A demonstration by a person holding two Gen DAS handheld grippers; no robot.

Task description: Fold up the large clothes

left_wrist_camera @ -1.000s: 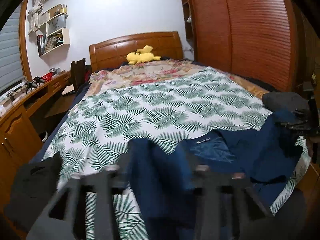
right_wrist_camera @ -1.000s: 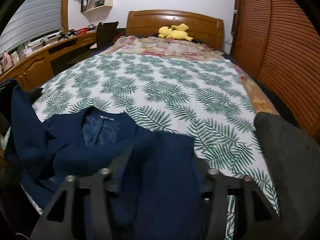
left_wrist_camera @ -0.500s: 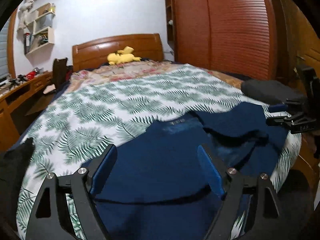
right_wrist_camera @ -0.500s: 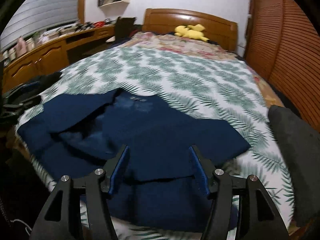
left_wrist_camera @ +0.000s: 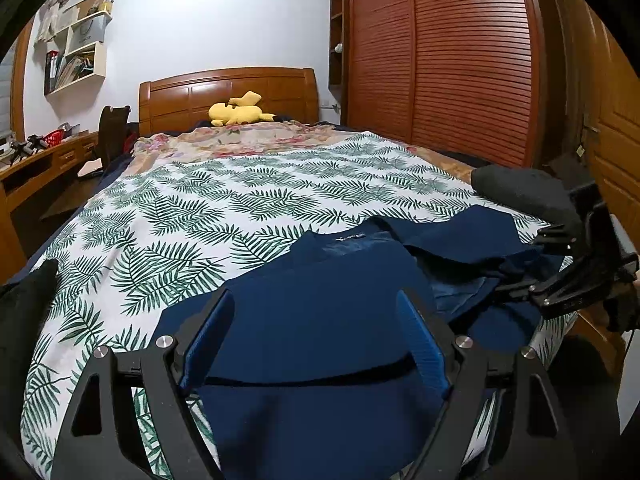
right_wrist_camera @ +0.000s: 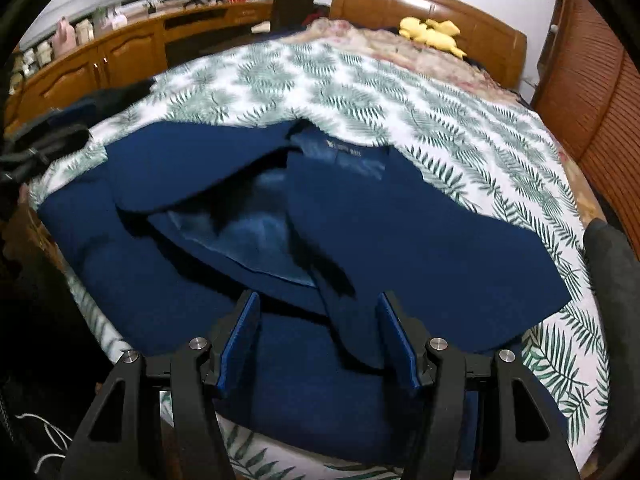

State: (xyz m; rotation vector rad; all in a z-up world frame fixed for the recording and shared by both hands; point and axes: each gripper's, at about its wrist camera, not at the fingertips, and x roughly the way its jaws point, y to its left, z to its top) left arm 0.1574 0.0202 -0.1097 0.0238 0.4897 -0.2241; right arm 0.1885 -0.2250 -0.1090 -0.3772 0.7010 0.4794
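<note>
A dark blue jacket (left_wrist_camera: 340, 264) lies spread, front open, across the foot of the bed on a leaf-print cover (left_wrist_camera: 240, 200). Its collar label (left_wrist_camera: 352, 237) faces the headboard, and the lighter lining (right_wrist_camera: 256, 236) shows where one front panel is folded back. My left gripper (left_wrist_camera: 314, 300) hovers open just above the jacket's near left part, with nothing between its fingers. My right gripper (right_wrist_camera: 318, 298) is open over the jacket (right_wrist_camera: 400, 232). A strip of the front edge runs beneath it, and the pads do not press it. The right gripper (left_wrist_camera: 540, 264) also shows at the right edge of the left wrist view.
A yellow plush toy (left_wrist_camera: 240, 112) rests by the wooden headboard (left_wrist_camera: 228, 92). Slatted wardrobe doors (left_wrist_camera: 460, 60) line the right side; a desk (left_wrist_camera: 24, 168) and chair (left_wrist_camera: 112, 128) stand left. A dark grey bundle (left_wrist_camera: 520, 192) and black cloth (left_wrist_camera: 24, 300) sit at the bed's corners.
Both grippers held the jacket up a second ago and have let go. It now lies flat on the bed. Both grippers have sunk, and the right one has tipped downward.
</note>
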